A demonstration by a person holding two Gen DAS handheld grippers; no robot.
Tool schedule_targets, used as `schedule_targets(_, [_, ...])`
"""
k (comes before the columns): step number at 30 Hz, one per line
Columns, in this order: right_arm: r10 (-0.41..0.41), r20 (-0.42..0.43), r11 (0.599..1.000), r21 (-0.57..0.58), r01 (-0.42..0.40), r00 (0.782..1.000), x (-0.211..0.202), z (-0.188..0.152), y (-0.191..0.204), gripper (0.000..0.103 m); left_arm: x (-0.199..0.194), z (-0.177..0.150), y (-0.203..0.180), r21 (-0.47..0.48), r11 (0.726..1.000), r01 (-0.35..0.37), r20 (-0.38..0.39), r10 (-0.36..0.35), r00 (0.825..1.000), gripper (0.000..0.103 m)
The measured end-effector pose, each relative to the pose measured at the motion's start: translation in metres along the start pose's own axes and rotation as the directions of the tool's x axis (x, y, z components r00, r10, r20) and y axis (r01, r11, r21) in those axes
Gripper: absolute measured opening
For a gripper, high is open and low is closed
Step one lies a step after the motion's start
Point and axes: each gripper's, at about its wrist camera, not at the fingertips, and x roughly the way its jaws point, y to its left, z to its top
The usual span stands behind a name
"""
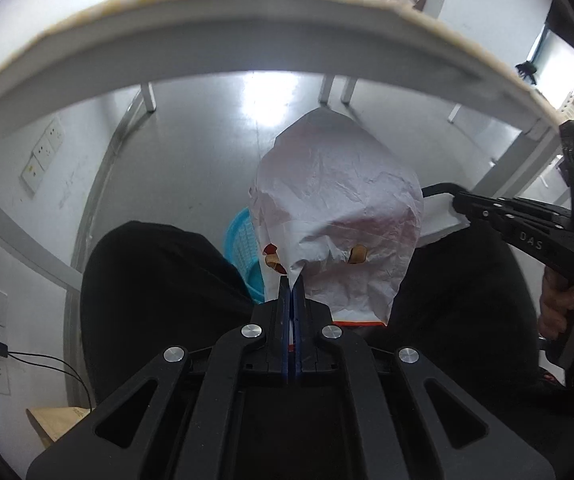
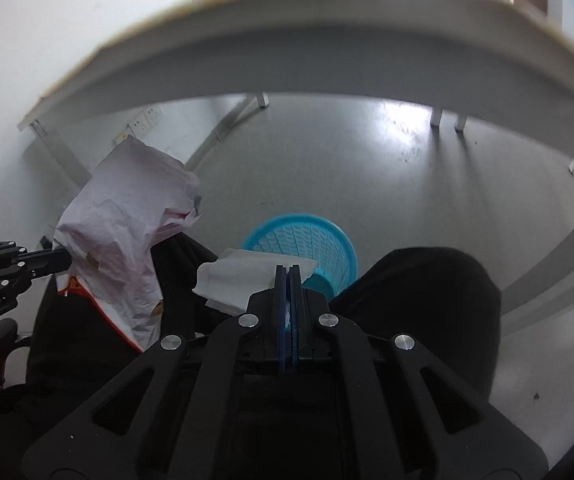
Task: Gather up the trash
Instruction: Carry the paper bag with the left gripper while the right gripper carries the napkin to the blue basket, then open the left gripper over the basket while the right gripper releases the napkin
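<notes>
Blue mesh wastebasket (image 2: pixel 307 248) sits on floor between person's knees, just ahead & below both grippers. Right gripper (image 2: pixel 288 270) clamped tight on white tissue (image 2: pixel 239 280), nearer the bin. Left gripper (image 1: pixel 291 284) pinched on crumpled food wrapper (image 1: pixel 335 208), hanging lengthwise. Both pitched steeply down.

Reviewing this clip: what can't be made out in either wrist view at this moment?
- Inside of the blue basket: left wrist view, mostly hidden behind the crumpled paper bag; right wrist view, its near rim is covered by the white tissue.
- Tabletop items: both views, cut off at the top edge and blurred.
- Print on the bag: turned away, only an orange edge shows.
- Right gripper fingertips: left wrist view, buried in the tissue.
</notes>
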Motion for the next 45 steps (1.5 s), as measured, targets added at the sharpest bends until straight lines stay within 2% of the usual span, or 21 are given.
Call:
schedule_targets(10, [-0.012,-0.127,0.998,0.059,0.020,0.992,0.078,0.009,-0.008,0.001,0.090,0.029,0.020,-0.062,0.997,-0.056,-0.116,0.048,0.992,0.000])
schedule_targets(19, [-0.097,-0.233,0.995,0.013,0.102,0.968,0.156,0.032,-0.004,0.001,0.151,0.046,0.026,-0.102,0.987,-0.124,-0.228,0.098,0.969,0.000])
schedule_targets(23, [-0.130,-0.270,0.990,0.020,0.141,0.954,0.183,0.039,-0.013,0.001,0.184,0.056,0.039,-0.147,0.977,-0.157,-0.294,0.108,0.950,0.000])
schedule_targets(28, [-0.086,-0.343,0.986,0.106,0.129,0.936,0.208,0.041,-0.030,0.001,0.218,0.067,0.041,-0.153,0.969,-0.193,-0.343,0.131,0.930,0.000])
schedule_targets(33, [-0.091,-0.383,0.984,0.110,0.143,0.919,0.239,0.043,-0.032,0.001,0.242,0.070,0.037,-0.147,0.969,-0.200,-0.381,0.131,0.915,0.000])
schedule_targets(39, [-0.073,-0.457,0.982,0.122,0.144,0.886,0.277,0.039,-0.040,0.001,0.279,0.077,0.045,-0.135,0.971,-0.199,-0.430,0.124,0.894,0.000])
schedule_targets(42, [-0.054,-0.502,0.974,0.164,0.157,0.863,0.300,0.033,-0.047,0.001,0.301,0.076,0.046,-0.129,0.969,-0.212,-0.482,0.125,0.867,0.000])
schedule_targets(45, [-0.065,-0.513,0.974,0.152,0.165,0.856,0.314,0.033,-0.045,0.001,0.314,0.075,0.042,-0.098,0.971,-0.219,-0.503,0.142,0.853,0.000])
